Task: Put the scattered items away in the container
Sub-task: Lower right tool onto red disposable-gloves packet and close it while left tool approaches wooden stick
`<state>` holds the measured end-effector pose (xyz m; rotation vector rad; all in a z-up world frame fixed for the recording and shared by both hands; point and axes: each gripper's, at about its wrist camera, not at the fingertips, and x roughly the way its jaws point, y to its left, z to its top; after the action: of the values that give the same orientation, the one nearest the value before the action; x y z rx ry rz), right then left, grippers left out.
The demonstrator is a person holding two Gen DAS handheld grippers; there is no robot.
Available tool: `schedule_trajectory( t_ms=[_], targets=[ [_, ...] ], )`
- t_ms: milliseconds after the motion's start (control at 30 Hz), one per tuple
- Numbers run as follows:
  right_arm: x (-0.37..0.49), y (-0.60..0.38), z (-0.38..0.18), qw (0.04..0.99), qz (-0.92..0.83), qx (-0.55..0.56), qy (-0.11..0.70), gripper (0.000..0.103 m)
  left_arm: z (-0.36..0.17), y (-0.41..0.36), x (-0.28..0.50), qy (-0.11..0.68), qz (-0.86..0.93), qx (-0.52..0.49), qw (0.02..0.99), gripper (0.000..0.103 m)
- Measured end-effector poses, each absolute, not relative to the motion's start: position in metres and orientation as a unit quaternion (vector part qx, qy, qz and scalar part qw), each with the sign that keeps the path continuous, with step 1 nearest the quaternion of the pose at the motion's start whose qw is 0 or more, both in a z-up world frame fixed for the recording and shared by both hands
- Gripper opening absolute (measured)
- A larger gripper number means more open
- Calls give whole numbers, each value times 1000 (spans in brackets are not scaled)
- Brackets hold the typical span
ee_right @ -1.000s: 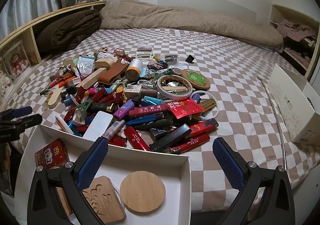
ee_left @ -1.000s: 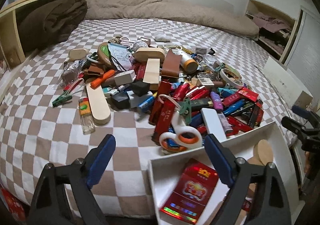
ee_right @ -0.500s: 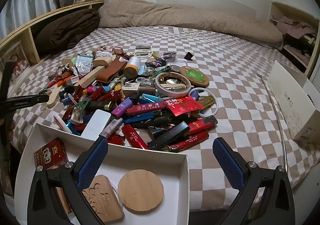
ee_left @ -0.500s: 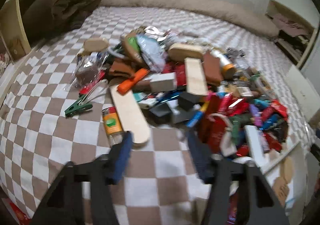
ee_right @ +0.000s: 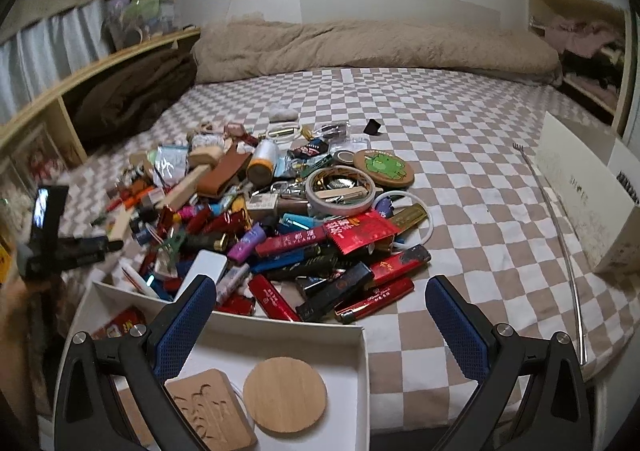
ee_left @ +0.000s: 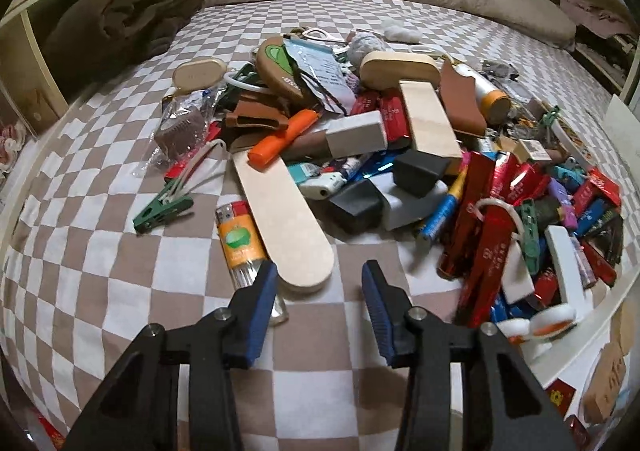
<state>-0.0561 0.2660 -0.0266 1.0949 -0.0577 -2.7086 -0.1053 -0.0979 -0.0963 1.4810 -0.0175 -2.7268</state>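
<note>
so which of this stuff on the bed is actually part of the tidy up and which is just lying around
Part of the job:
- white container
- wooden stick
- orange lighter
- green clip
- tape roll
- left gripper, jaws closing, nothing between them

Just lying about:
- beige duvet
- brown blanket
- white box

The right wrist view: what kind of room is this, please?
Most likely a bedroom. The clutter lies on a bed with a brown-and-white checked sheet, a rumpled beige fluffy duvet is bunched along the far wall, and a light wooden bedside shelf holds a folded dark brown blanket.
</note>
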Motion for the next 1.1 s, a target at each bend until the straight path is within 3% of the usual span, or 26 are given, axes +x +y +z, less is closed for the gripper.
schedule_trajectory(
  t_ms=[167,367,700,1100],
  targets=[
    [-61,290,-27,106,-916,383,-51,103,-97,-101,-95,40,-870,491,-20,44],
    [-63,314,-25,83,-931,348,-77,103,-106,-96,-95,39,-868,495,-22,44],
    [-69,316,-41,100,-918,380,49,103,-110,-105,-118,53,-864,499,-34,44],
    [-93,317,-37,105,-910,393,87,103,-113,-112,-144,43,-866,498,5,44]
  ],
)
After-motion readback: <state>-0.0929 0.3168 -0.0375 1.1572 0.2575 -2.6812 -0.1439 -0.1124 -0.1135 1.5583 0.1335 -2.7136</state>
